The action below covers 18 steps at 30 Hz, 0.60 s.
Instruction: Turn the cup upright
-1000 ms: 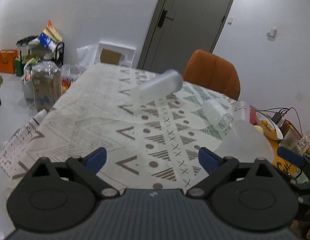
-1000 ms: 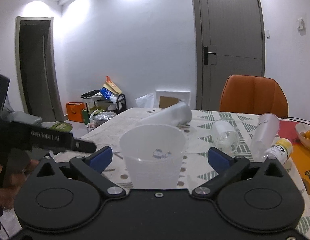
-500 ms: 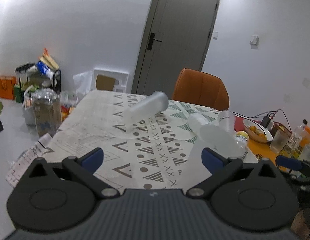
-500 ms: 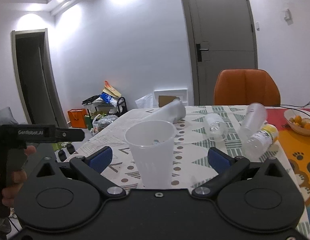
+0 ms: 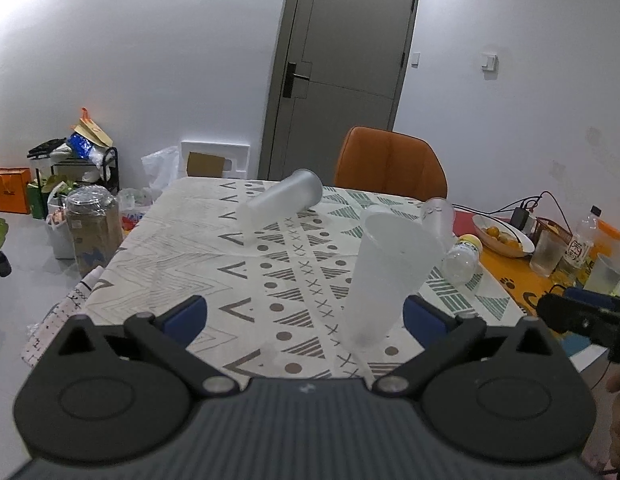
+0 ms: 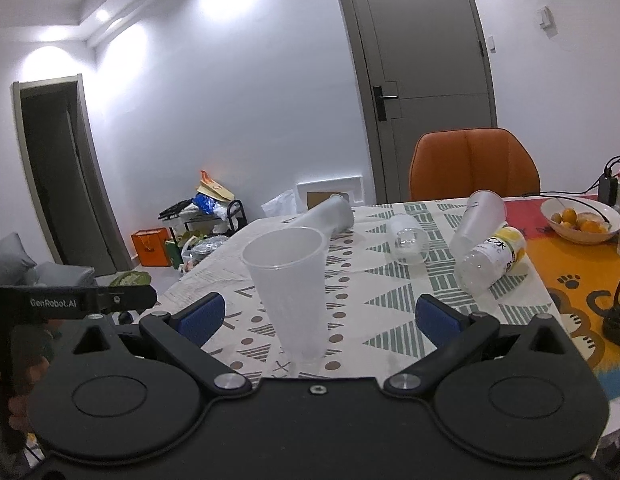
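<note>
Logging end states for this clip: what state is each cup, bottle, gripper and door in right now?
Near cup: upright, mouth up, free of both grippers.
Tall frosted cup: on its side.
Small clear cup: on its side.
Far clear cup: tipped, leaning on the bottle.
Bottle: lying down.
Left gripper: jaws open, empty.
Right gripper: jaws open, empty.
Grey door: closed.

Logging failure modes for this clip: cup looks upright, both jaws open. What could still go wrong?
1. The cup stands upright between the right gripper's open jaws, apart from both pads; a sideways drift while backing off could tip it, since it is tall with a narrow base.
2. The left gripper is open with one pad close beside the cup; it could clip it.
3. The bottle lying on its side nearby may roll.
</note>
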### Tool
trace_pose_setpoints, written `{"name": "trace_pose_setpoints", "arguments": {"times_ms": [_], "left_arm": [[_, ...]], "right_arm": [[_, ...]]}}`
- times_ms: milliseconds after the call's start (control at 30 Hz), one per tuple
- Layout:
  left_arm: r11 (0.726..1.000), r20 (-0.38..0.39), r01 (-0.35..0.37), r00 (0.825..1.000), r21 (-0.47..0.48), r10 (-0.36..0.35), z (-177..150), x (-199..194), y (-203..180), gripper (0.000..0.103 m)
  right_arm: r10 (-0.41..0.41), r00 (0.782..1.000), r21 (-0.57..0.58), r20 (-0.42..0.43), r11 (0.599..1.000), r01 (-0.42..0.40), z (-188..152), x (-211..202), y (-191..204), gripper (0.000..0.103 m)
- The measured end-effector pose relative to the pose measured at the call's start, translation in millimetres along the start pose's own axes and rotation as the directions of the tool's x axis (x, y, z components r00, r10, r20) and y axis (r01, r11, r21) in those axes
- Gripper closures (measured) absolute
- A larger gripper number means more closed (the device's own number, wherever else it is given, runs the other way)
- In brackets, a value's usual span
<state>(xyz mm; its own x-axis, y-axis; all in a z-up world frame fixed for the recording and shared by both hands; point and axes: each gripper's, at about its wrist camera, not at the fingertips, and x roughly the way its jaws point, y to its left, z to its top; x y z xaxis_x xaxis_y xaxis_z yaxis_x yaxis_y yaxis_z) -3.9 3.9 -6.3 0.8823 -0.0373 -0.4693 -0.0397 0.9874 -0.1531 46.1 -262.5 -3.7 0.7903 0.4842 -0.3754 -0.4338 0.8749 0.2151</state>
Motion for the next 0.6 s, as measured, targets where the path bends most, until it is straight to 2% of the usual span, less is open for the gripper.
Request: {"name": "trace_pose_setpoints", "arguments": {"times_ms": [600], "left_arm": [[1.000,0.002,-0.025,1.000,0.017,0.025,-3.8,-4.3,3.8,0.000]], "right_arm": [[0.018,1.000,-0.016,-0.019,1.000,-0.018,-8.2,4.6,9.4,0.000]]}}
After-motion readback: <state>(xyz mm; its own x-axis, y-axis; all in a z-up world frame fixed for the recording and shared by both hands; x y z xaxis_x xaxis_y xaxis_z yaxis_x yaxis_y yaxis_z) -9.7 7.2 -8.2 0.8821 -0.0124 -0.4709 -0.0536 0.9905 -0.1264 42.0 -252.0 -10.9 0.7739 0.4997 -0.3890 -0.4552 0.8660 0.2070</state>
